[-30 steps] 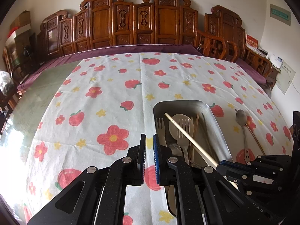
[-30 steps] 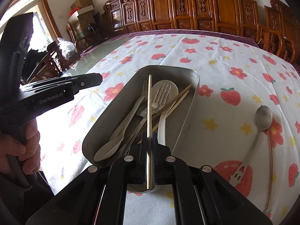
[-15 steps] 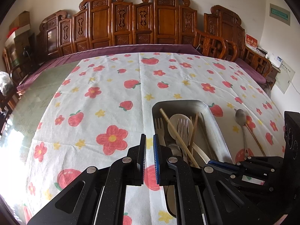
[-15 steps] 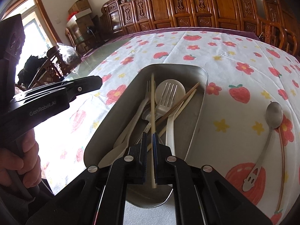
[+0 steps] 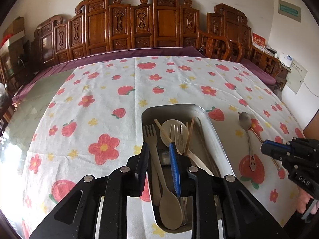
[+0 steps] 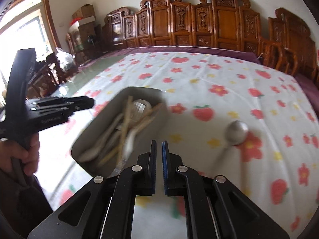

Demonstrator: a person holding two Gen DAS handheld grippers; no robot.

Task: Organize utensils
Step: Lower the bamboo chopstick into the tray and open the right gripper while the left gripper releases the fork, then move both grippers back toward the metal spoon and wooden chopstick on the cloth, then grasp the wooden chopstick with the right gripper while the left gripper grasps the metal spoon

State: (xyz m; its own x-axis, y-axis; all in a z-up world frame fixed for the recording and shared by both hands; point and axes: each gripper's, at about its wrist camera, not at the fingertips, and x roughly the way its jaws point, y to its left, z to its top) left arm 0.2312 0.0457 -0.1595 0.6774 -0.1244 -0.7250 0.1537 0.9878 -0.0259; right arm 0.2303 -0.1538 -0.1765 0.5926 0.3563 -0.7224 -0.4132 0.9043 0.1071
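Left gripper (image 5: 159,155): fingers spread, empty, hovering over the near end of the metal tray (image 5: 209,123). The tray sits on the desk (image 5: 111,91) and contains forks, spoons and chopsticks. A metal spoon (image 5: 245,120) lies on the cloth just right of the tray. Right gripper (image 6: 159,157): fingers narrowly parted, empty, above the cloth between the tray (image 6: 93,131) and the spoon (image 6: 236,132).

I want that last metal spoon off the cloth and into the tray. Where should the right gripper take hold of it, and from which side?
Grip the metal spoon on its thin handle, about midway, coming straight down from above with the right gripper, fingers across the handle. It lies flat on the tablecloth, right of the tray, and its rounded bowl looks likelier to slip.
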